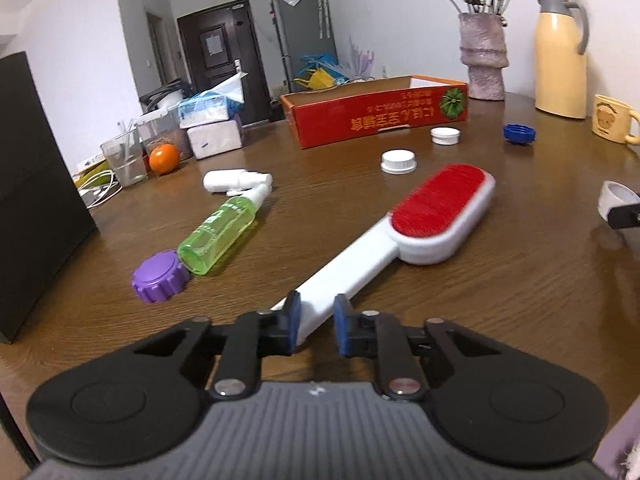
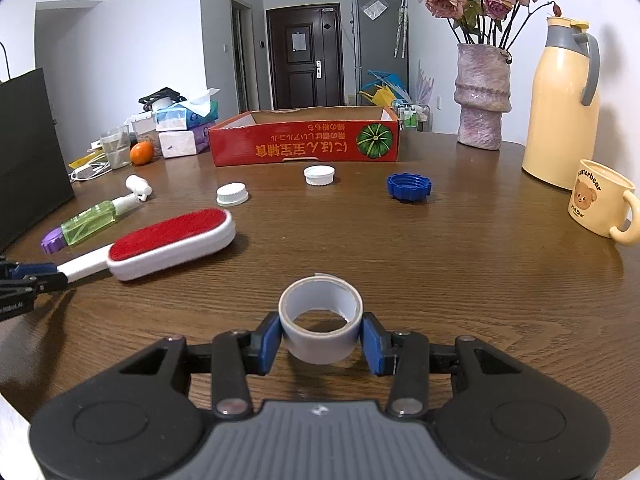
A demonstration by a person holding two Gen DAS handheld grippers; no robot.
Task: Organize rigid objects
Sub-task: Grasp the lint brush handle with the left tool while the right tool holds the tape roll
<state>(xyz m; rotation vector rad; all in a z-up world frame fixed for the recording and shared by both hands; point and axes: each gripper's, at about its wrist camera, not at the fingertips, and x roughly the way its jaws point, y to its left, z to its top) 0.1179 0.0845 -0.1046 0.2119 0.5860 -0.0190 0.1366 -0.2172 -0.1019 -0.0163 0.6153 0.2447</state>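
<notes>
A white lint brush [image 1: 436,208] with a red pad lies on the brown table [image 1: 500,300], its handle running back to my left gripper [image 1: 317,322], which is shut on the handle's end. In the right wrist view the same brush [image 2: 168,240] sits at the left. My right gripper [image 2: 321,338] is shut on a grey tape roll [image 2: 320,320], held just above the table. A red cardboard box [image 2: 304,144] stands open at the back. Loose on the table are two white caps [image 2: 232,194] [image 2: 319,175], a blue cap [image 2: 409,187], a purple cap [image 1: 160,276], a green spray bottle [image 1: 220,232] and a white bottle [image 1: 236,180].
A purple vase [image 2: 482,96] with flowers, a yellow thermos jug [image 2: 562,108] and a bear mug [image 2: 600,200] stand at the back right. Tissue packs [image 2: 184,128], an orange [image 2: 141,153] and a plastic cup [image 2: 115,147] crowd the back left, beside a black box [image 1: 36,184].
</notes>
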